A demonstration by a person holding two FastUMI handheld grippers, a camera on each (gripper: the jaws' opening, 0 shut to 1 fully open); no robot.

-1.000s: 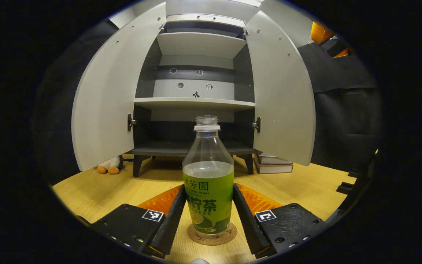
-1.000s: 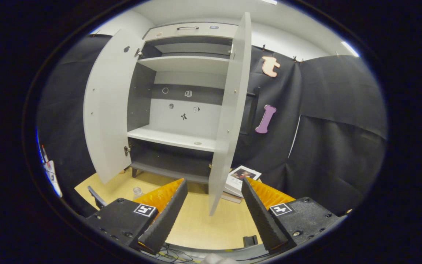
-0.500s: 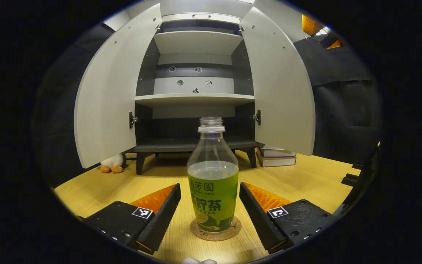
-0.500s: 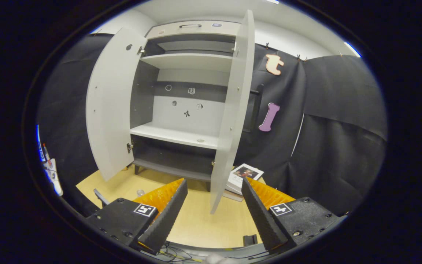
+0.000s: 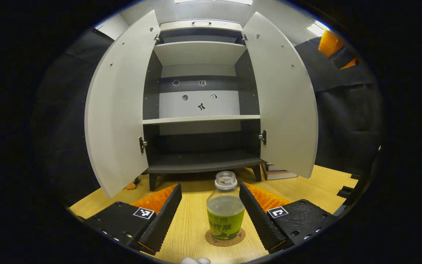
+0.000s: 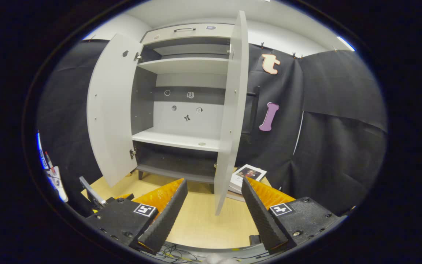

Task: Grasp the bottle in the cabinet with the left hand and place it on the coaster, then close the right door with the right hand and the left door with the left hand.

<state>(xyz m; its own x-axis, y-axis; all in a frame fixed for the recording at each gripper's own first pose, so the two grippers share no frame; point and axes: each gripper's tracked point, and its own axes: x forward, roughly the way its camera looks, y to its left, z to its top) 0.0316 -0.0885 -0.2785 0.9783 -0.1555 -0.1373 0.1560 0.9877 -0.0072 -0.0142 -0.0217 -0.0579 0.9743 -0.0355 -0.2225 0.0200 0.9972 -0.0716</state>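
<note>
The bottle stood upright on the coaster at the bottom centre of the left gripper view, so I judged the placing done. My left tongs were spread wide, holding nothing, fingers clear of the bottle on either side so as not to tip it. In the right gripper view my right tongs were also wide open and empty, facing the right door's edge at centre, ready to push it. The left door hung open at left.

An uncapped, green-labelled bottle stands upright on the round cork coaster; both grey cabinet doors hang open.
</note>
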